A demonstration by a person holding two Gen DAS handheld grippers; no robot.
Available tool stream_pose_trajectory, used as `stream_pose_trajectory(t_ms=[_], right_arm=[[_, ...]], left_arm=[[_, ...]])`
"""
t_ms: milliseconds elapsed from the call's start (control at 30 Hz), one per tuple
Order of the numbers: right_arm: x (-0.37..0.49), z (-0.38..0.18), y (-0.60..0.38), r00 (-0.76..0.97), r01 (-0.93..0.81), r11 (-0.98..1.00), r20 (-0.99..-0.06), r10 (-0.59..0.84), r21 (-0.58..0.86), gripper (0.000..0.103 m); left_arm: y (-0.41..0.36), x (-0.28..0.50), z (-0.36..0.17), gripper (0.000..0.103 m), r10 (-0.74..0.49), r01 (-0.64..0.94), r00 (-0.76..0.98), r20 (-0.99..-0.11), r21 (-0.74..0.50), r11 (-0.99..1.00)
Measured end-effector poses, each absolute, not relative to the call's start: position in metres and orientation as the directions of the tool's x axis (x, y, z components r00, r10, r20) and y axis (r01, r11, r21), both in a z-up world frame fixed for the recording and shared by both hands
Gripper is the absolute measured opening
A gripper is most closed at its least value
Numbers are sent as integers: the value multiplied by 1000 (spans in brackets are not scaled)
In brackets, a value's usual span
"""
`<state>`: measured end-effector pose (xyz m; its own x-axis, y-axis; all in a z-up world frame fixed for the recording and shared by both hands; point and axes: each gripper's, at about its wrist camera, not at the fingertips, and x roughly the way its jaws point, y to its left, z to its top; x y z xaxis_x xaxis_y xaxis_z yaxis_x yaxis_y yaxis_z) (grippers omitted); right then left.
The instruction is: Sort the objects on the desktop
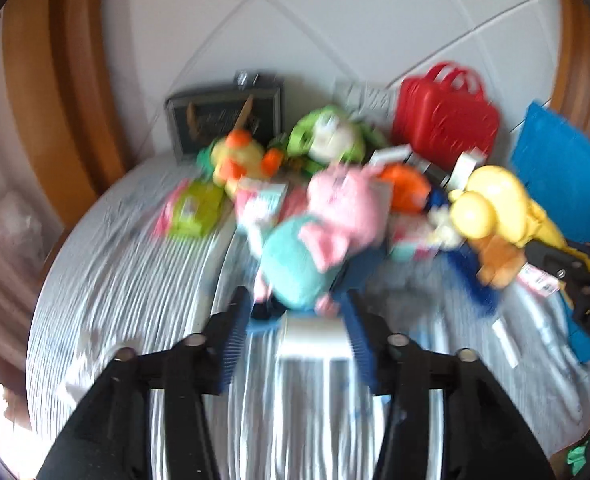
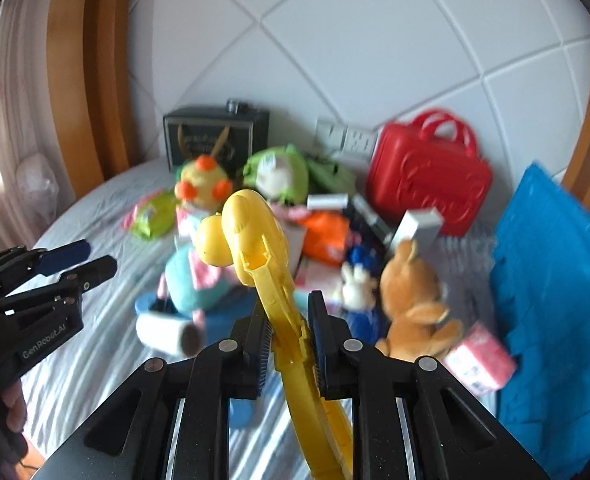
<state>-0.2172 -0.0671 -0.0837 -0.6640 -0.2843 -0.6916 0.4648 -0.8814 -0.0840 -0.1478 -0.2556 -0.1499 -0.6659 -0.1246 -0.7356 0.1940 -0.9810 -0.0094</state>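
Observation:
A heap of toys lies on a grey striped bed. My right gripper (image 2: 289, 330) is shut on a yellow plastic toy (image 2: 255, 232) with a rounded head and a long handle, held above the heap; it also shows in the left wrist view (image 1: 491, 200). My left gripper (image 1: 297, 312) is open and empty, its fingers either side of a white roll (image 1: 313, 338) in front of a pink and teal plush (image 1: 319, 236). The left gripper also shows in the right wrist view (image 2: 77, 260), open. A brown plush (image 2: 411, 300) lies right of the yellow toy.
A red toy case (image 2: 427, 180) stands at the back right, a blue basket (image 2: 551, 300) at the far right. A dark box (image 2: 215, 136), a green plush (image 2: 279, 172), a yellow and orange plush (image 2: 203, 184) and a pink packet (image 2: 479, 356) lie around. A padded headboard (image 2: 335, 40) is behind.

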Motion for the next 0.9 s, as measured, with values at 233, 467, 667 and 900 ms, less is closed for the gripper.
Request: stream_pose_trajectory(t_ms=[233,467,667,900], right_arm=[[-226,-176,-31,-520,461,-887,-801,-297,30,18],[-238,-221,-11,-483,374,-926,-840,-248,58,19],[-250,-252,-17,-460,328,-944,-865,-201,45,53],[-212,-257,-31,-438,333,-940,-871,-222,72,75]], left_arm=[[-250,-139,-221,55,-100,245,-533,-840,-40,-969],[-233,-163,-239,55,-88,152,-519,-850,10,-988],[-244,-168,-251,57,-78,92,-499,-863,37,-995],[-254,-166,-259,58,-45,32,-489,-871,33,-999]])
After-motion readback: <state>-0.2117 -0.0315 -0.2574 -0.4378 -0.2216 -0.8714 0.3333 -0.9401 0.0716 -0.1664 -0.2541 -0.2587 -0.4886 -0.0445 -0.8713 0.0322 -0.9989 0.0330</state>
